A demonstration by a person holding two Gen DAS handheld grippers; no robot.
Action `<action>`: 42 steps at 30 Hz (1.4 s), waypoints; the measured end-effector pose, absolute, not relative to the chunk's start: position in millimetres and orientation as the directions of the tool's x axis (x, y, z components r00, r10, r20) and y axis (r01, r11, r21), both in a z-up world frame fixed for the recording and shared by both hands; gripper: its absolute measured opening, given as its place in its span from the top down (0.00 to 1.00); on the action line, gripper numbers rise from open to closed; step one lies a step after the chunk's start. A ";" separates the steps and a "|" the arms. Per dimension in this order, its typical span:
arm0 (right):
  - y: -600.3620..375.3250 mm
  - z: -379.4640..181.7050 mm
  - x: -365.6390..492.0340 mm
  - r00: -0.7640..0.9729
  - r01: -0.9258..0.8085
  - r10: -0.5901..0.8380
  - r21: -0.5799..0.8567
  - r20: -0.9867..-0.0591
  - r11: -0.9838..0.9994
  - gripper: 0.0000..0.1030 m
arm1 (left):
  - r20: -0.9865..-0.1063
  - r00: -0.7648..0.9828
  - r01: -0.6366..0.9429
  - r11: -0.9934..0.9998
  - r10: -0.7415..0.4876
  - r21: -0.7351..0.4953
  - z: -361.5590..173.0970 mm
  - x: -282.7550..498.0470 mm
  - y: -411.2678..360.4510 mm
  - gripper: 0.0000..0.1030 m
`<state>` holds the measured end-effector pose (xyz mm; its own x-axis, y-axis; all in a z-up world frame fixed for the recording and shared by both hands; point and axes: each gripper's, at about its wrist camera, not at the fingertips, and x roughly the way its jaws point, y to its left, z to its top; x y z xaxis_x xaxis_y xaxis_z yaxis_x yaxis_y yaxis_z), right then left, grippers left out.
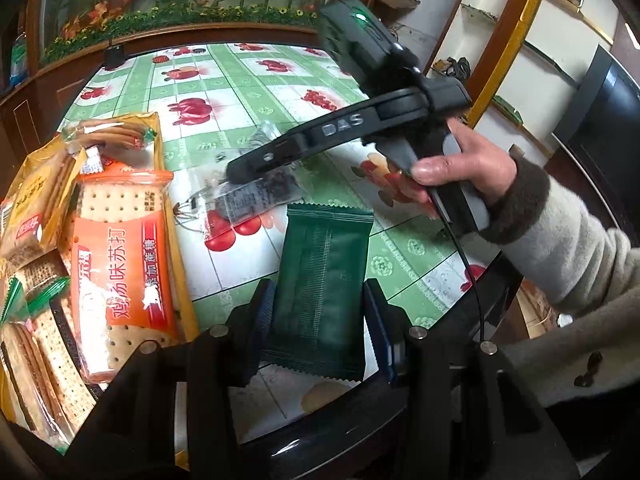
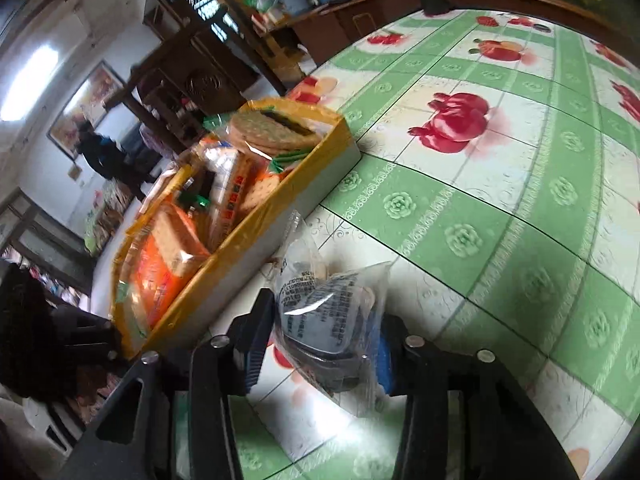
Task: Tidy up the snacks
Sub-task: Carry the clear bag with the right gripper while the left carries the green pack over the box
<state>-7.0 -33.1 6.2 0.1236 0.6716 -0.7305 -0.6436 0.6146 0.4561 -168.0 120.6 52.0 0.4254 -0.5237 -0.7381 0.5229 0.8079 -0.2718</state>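
The left gripper pinches a dark green foil snack packet with zigzag ends, its two blue pads pressed on the packet's long sides, just above the table with the shiny green and white cloth printed with red fruit. The right gripper pinches a small clear plastic snack bag with dark bits inside and grey print, and its pads squeeze the bag from both sides. In the left wrist view a person's hand in a pale sleeve with a dark cuff holds that right gripper, and its black fingers reach to the clear bag, a little beyond the green packet. To the left stands a yellow open box full of cracker packs, close to the clear bag. An orange soda cracker pack with white writing lies on top in the box, beside the green packet
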 end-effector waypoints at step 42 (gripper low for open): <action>-8.7 -1.6 -35.5 0.185 -0.873 0.280 -0.027 -0.942 0.487 0.37 | -0.903 0.309 0.691 0.723 -0.300 -0.005 49.2 -172.5 79.1 0.32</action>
<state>-35.5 -8.7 -1.6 0.1854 0.2796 -0.9420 -0.8728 0.4873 -0.0272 -172.5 79.1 49.2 0.3086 -0.3004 -0.9025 0.6906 0.7232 -0.0046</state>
